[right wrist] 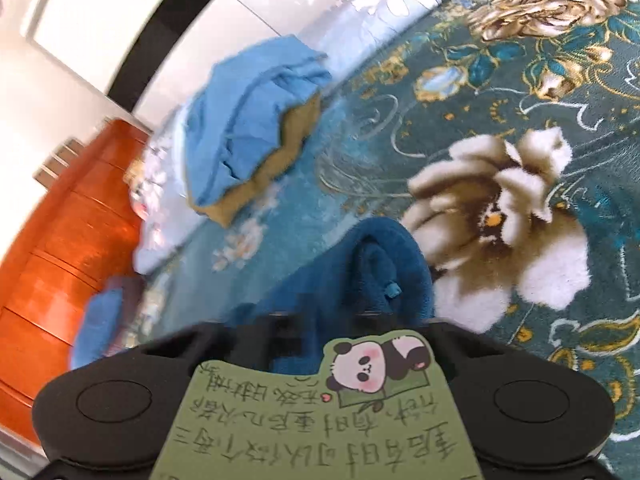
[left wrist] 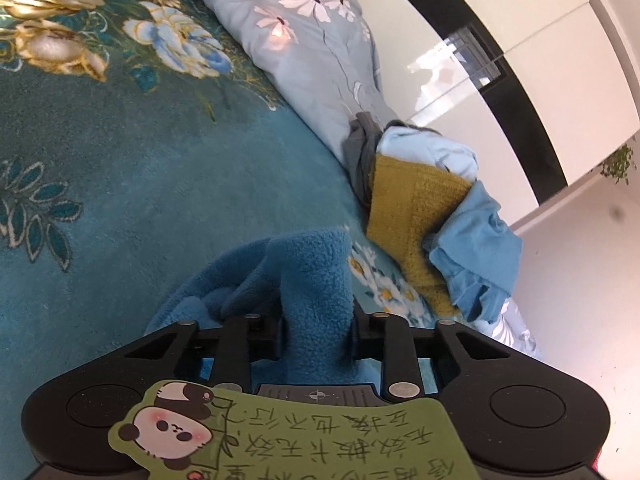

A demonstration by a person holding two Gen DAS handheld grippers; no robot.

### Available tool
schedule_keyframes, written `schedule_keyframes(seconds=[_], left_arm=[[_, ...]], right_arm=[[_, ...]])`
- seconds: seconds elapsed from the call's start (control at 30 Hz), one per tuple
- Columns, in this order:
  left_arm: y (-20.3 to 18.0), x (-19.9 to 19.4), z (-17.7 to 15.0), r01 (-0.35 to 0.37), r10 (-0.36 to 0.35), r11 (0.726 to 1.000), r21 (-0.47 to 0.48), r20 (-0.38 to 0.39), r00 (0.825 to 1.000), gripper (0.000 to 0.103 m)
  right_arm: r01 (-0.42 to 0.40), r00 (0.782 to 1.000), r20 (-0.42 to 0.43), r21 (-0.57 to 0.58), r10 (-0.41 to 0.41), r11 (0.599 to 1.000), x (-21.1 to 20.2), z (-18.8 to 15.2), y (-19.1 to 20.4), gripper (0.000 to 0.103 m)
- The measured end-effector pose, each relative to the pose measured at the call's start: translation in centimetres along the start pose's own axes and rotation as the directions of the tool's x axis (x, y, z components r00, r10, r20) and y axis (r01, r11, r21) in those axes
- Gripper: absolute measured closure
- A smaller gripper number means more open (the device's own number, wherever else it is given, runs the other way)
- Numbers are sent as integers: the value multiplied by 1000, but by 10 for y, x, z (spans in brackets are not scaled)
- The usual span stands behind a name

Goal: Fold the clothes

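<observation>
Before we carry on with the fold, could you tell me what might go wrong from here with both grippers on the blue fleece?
1. The left hand-held gripper is closed on a thick bunch of blue fleece, so it may hold several layers, and the fold could come out lumpy.
2. The right hand-held gripper also grips bunched fleece, and its view is blurred, so a slip might go unnoticed.
3. The clothes pile lies close by; a wide swing might drag it.

Teal floral bedspread (left wrist: 140,152) covers the bed, pale-blue flowered quilt (left wrist: 312,52) along its edge. Glossy white wall panels (left wrist: 500,12) with black band (left wrist: 532,92). Orange wooden cabinet (right wrist: 68,240) beside the bed.
</observation>
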State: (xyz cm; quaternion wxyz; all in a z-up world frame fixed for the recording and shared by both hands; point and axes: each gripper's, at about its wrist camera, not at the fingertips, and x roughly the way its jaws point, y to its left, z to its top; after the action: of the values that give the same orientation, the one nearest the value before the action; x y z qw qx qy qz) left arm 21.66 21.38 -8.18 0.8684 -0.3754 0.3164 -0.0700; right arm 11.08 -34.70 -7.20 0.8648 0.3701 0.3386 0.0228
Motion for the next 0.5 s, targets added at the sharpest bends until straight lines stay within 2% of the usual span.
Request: schedule_keyframes(seconds=[0.07,0.17,0.23,0.27,0.37,0.43,0.5], left_arm=[[-3,-6,2,7,-8,999,42,28,1000,91],[-8,-19,6,39,-45,997,71,73,996,92],[-5,-20,5,27,-34,996,80,90,995,92],[-3,-20,4,19,-27,996,84,98,995,92],[14,-5,-1,-38,34,995,87,43,998,92],[17,-6,-1,-30,26,995,96,36,999,92],[19,-8,2,-7,6,998,62,19,1000,91]], right_arm=[[9,1000,16,-16,-9,1000,-3,0,3,96],[3,997,84,-20,-2,1000,-20,5,5,97],[7,994,109,-24,-4,1000,-29,8,3,98],[29,994,103,-31,-26,999,-29,7,1,98],[84,995,57,-21,-83,996,-20,2,-10,98],[103,994,31,-12,-103,995,-11,-4,-16,98],[104,994,24,4,-104,995,-8,-10,-20,97]])
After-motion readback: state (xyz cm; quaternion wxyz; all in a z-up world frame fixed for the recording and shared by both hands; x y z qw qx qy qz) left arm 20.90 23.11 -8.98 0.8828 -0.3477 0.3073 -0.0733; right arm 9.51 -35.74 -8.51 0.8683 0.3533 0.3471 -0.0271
